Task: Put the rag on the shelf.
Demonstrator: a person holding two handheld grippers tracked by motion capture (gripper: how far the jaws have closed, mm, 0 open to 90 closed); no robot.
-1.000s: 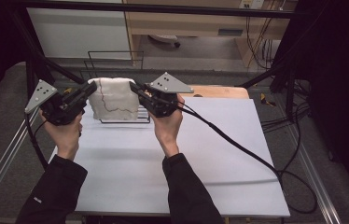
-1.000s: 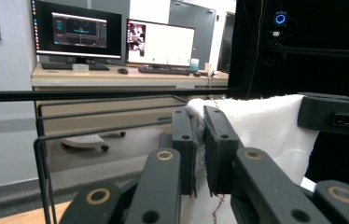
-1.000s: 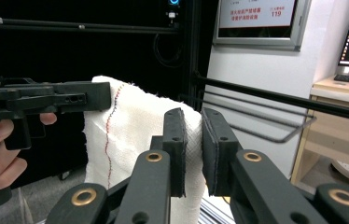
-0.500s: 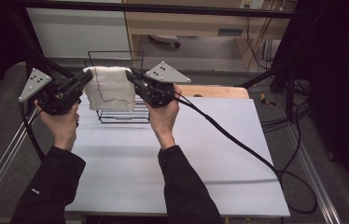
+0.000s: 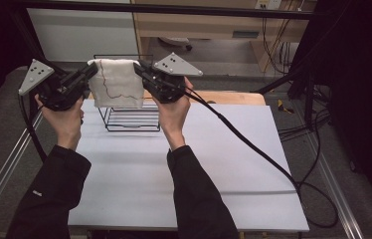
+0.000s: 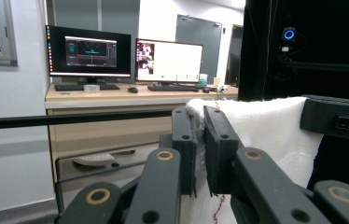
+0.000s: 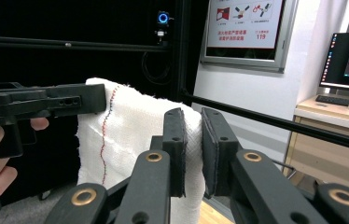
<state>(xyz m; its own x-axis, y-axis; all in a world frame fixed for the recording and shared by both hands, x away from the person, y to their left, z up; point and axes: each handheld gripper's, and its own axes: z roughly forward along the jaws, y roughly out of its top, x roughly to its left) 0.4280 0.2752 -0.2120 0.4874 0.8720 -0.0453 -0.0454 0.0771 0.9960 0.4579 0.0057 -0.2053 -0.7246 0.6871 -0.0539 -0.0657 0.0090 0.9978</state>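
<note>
A white towel (image 5: 117, 82) with a thin red stitched line hangs stretched between my two grippers, above a black wire rack (image 5: 129, 118) at the back of the white table (image 5: 224, 169). My left gripper (image 5: 93, 68) is shut on the towel's top left corner, and my right gripper (image 5: 137, 68) is shut on its top right corner. In the left gripper view the jaws (image 6: 199, 140) pinch the towel's edge (image 6: 266, 135), with the other gripper (image 6: 338, 116) beyond. In the right gripper view the jaws (image 7: 192, 140) clamp the towel (image 7: 130, 135), and the left gripper (image 7: 46, 105) holds its far end.
A wooden board (image 5: 233, 97) lies at the table's back edge, right of the rack. A thick black cable (image 5: 253, 144) trails from the right gripper across the table to the right. A black frame bar (image 5: 174, 7) crosses overhead at the back.
Both grippers have risen with the towel, lifting it from the rack's level until it hangs above the rack. The hands have moved slightly farther from the person.
</note>
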